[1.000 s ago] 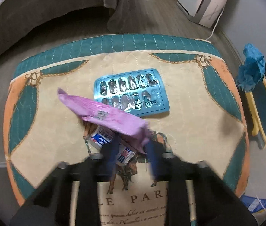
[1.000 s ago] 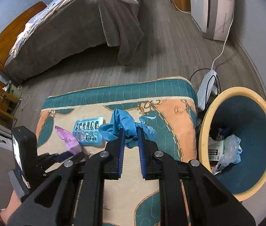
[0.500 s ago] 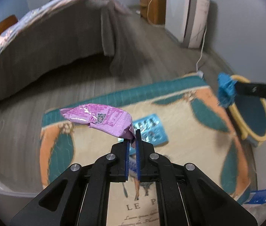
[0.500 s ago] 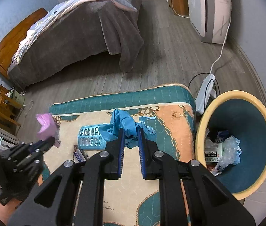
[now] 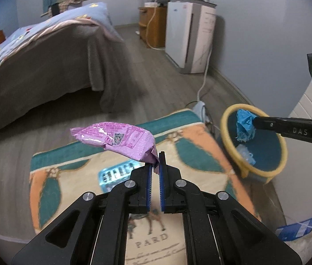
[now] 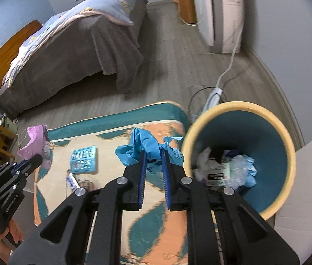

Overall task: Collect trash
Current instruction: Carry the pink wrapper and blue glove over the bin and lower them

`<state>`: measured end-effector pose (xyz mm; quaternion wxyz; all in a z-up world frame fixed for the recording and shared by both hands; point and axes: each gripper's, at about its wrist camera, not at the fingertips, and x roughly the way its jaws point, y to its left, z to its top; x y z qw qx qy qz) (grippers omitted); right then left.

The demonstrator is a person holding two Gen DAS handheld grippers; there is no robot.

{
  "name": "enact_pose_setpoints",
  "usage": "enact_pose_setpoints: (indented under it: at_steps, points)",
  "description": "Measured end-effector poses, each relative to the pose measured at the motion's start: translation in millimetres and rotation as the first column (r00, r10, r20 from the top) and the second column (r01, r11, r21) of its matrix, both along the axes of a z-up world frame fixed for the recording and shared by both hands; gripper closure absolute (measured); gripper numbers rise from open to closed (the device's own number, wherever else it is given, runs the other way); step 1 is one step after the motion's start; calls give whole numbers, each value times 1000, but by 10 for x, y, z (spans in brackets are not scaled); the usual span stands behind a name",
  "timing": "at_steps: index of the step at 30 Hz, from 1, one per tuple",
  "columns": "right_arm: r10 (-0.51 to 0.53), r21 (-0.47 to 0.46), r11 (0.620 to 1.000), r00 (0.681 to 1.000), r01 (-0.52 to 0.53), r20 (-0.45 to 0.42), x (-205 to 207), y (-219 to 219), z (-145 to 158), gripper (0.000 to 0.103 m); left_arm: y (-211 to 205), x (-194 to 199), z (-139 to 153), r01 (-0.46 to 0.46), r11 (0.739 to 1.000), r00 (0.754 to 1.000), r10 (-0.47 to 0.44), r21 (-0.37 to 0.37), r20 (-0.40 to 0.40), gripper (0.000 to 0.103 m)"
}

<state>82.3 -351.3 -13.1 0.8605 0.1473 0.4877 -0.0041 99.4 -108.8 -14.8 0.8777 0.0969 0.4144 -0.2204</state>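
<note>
Left gripper [image 5: 155, 159] pinches a crinkled pink wrapper [image 5: 116, 138]; right gripper [image 6: 152, 158] clamps a crumpled blue glove [image 6: 143, 146] near the round bin [image 6: 239, 108].

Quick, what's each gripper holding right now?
Left gripper: closed on the pink wrapper.
Right gripper: closed on the blue glove.

Readable text from my two wrist views

I read "PARD" on the cream printed mat [image 5: 151, 238], and "DAS" on the black right gripper arm [image 5: 300, 131]; the pink crinkled wrapper's [image 5: 120, 140] print is illegible.
</note>
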Motion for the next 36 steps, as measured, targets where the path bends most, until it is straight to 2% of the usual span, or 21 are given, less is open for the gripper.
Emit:
enact_pose_setpoints:
  at_steps: [14,19,21,28,32,33,34,35,36]
  points:
    - [-101,20,995,995,101,11,-244,-728,-51,89,-939,-159,-74,130,991,992,-130,25,2,97]
    - [-135,-17,991,991,135,1,-306,-969,-103,89,-1314,-199,-204,191,981,982,-190,33,-13,97]
    - [-154,-39,987,988,153,-14,-325,-1070,-157,89,-1493,-243,-275,233,972,972,-233,19,-22,97]
    - [-232,-43,972,971,230,-64,-387,-1369,-312,89,-2089,-506,-664,383,921,923,-379,71,-61,96]
    - [-242,-46,970,968,239,-71,-379,-1399,-349,89,-2257,-628,-753,423,900,906,-422,106,-30,96]
    - [-246,-48,969,967,243,-64,-382,-1405,-340,88,-2266,-651,-750,424,899,905,-426,106,-12,92]
    - [-251,-42,968,966,249,-59,-384,-1414,-325,86,-2276,-682,-738,426,898,903,-430,106,18,78]
    - [-258,-36,966,965,257,-53,-393,-1423,-309,78,-2268,-693,-722,420,900,904,-427,112,38,67]
    - [-270,-32,963,962,269,-45,-384,-1435,-295,68,-2263,-697,-708,408,905,908,-416,119,55,45]
